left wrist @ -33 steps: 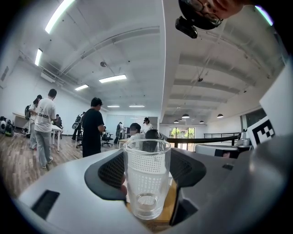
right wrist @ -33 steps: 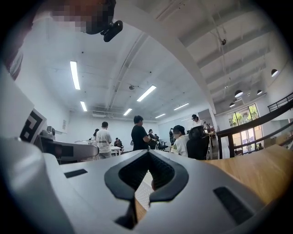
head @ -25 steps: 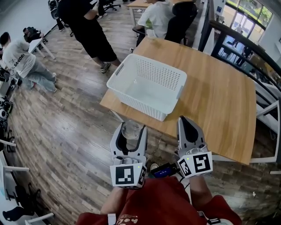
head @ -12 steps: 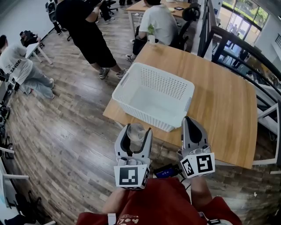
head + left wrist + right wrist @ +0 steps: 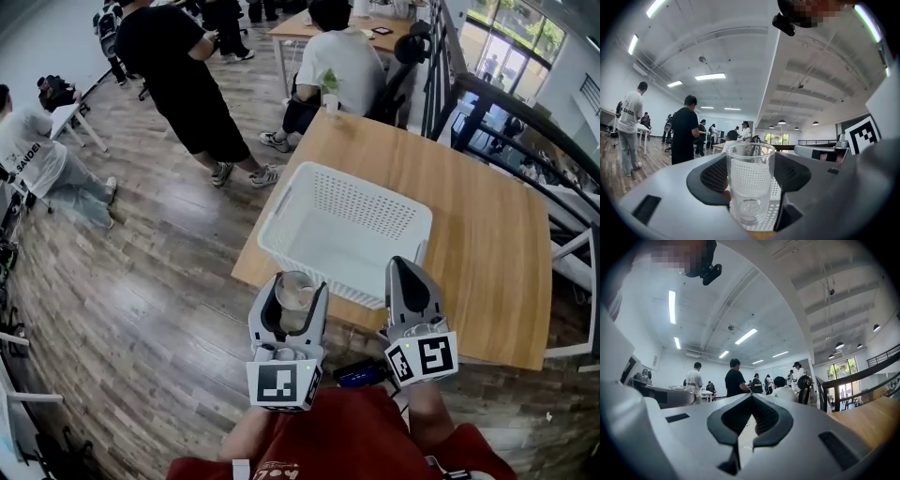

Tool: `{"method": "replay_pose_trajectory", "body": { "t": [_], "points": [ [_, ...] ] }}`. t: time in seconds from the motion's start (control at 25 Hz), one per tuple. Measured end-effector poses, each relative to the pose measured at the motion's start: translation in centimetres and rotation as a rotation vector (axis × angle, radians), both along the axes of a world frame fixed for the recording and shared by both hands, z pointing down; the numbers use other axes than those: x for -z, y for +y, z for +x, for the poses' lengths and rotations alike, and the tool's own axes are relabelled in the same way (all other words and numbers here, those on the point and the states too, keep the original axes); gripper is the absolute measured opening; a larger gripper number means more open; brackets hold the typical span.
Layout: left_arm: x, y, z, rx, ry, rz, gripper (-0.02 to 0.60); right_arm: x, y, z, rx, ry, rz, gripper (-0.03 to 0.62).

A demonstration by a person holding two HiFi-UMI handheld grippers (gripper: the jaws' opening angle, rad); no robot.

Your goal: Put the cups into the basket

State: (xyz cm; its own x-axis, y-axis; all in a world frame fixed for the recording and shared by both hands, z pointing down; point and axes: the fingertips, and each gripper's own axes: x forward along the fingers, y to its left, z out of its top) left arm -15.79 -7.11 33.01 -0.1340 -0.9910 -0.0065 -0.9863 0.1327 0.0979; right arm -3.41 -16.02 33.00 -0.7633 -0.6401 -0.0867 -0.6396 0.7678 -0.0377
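Note:
A clear glass cup (image 5: 295,298) stands upright between the jaws of my left gripper (image 5: 293,287), which is shut on it; the left gripper view shows the cup (image 5: 750,180) pressed by both dark pads. The white perforated basket (image 5: 287,201) sits on the near left corner of the wooden table (image 5: 478,225), just beyond both grippers, and nothing shows inside it. My right gripper (image 5: 406,270) hovers at the basket's near right corner. Its jaws are together and hold nothing, as the right gripper view (image 5: 751,420) also shows.
A person in black (image 5: 178,80) stands on the wood floor left of the table. Another person (image 5: 342,56) sits at the table's far end, by a small potted plant (image 5: 329,92). A dark railing (image 5: 525,117) runs along the right. A seated person (image 5: 23,150) is at far left.
Both grippers have moved forward, closer to the table and basket. The cup has stayed in the left gripper. The right gripper's jaws are unchanged.

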Motion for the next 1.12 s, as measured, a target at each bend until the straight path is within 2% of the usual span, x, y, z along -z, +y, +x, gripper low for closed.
{"method": "replay_pose_trajectory", "body": {
  "t": [0.4, 0.6, 0.88, 1.12],
  "points": [
    [1.6, -2.3, -5.5, -0.098, -0.001, 0.012, 0.287, 1.4, -1.1, -5.8, -0.068, 0.009, 0.020, 0.005],
    [1.7, -3.7, -7.6, -0.162, 0.003, 0.009, 0.287, 1.6, -1.3, -7.3, -0.132, 0.013, 0.028, 0.005],
    [2.2, -4.6, -8.9, -0.263, 0.003, 0.034, 0.287, 1.5, -0.4, -7.4, -0.238, 0.015, 0.025, 0.005],
    [1.8, -5.9, -8.4, -0.320, 0.012, 0.029, 0.287, 0.6, -0.6, -6.4, -0.298, 0.027, 0.005, 0.005]
  ]
}}
